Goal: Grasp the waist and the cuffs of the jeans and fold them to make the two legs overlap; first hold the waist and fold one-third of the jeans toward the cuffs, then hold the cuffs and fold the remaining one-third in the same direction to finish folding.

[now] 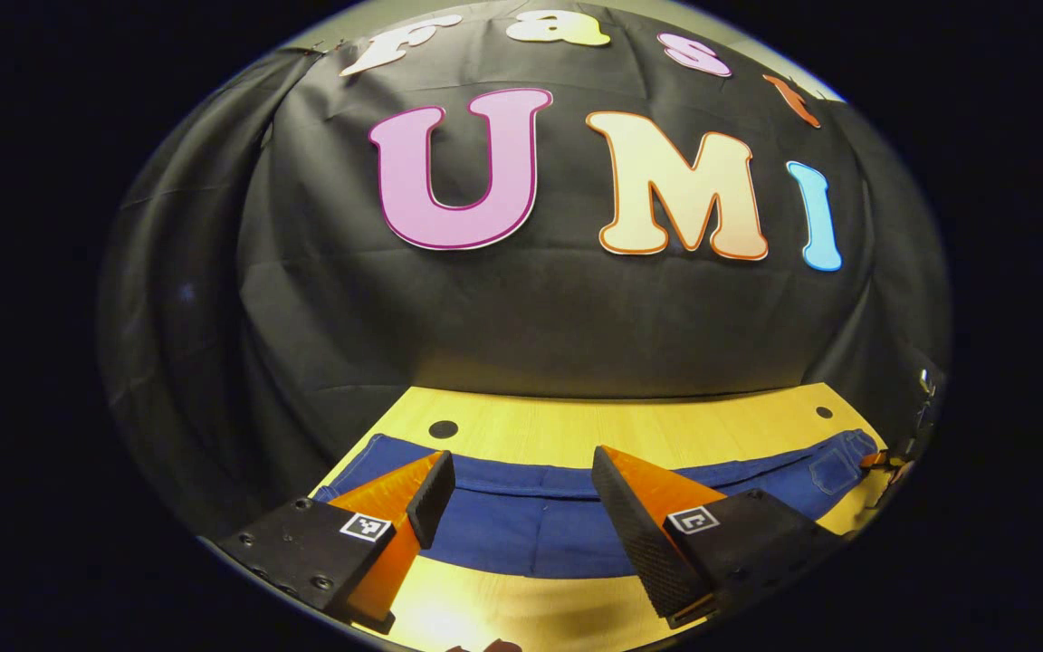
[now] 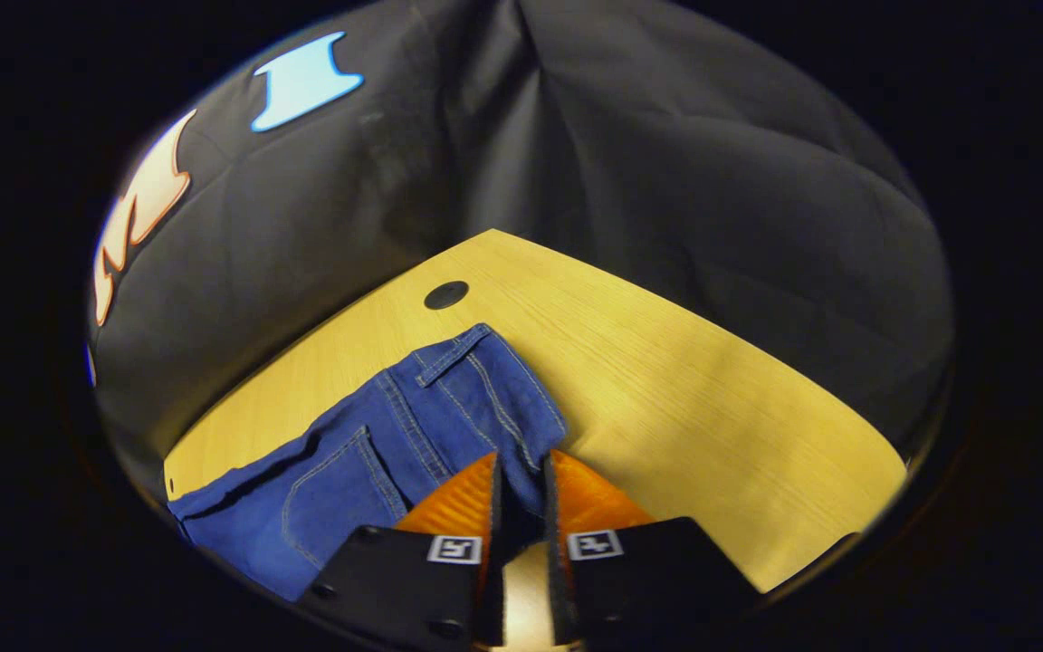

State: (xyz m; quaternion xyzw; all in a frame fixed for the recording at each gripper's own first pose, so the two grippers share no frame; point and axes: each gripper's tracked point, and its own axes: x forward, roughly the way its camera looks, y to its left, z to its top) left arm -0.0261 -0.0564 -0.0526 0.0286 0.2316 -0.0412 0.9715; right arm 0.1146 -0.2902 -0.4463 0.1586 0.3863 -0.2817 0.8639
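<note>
Blue jeans (image 1: 531,521) lie stretched across the wooden table (image 1: 576,430), legs overlapped, cuffs at the left and waist with a back pocket at the right. My left gripper (image 1: 521,493) hovers open above the middle of the legs, fingers wide apart with cloth showing between them. In the right gripper view the waist end of the jeans (image 2: 449,407) lies flat with its belt loop and pocket stitching facing up. My right gripper (image 2: 521,493) is shut on the near edge of the waistband, both fingers pinching the denim.
The table (image 2: 712,398) has a dark round hole (image 2: 446,293) just beyond the waistband and another (image 1: 443,428) behind the cuff end. The black cloth wall stands close behind the table. Bare wood lies to the right of the waist.
</note>
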